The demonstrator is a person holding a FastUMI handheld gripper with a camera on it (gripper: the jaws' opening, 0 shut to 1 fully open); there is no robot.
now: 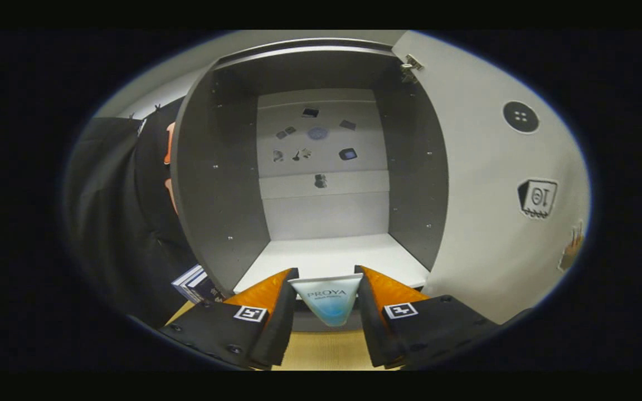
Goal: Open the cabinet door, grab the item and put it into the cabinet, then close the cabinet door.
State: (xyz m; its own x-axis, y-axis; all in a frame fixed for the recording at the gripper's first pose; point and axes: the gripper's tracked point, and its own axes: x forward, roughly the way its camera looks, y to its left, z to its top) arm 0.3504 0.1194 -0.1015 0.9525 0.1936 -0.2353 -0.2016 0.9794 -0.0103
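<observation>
Both fingers of hand-held gripper (326, 278) clamp tube (327, 298), just before open cabinet (218, 184) shelf.

- Your gripper (326, 275) holds a pale blue-tinted plastic tube (327, 298) between its two fingers, both pressing on it, just before the front edge of the cabinet floor (332, 257).
- The dark-walled open cabinet (218, 184) stands straight ahead of you, its back panel (324, 211) beyond the tube.
- The white cabinet door (494, 189) hangs swung out to your right.
- A boxed stack (194, 283) sits low beside the cabinet's left wall.
</observation>
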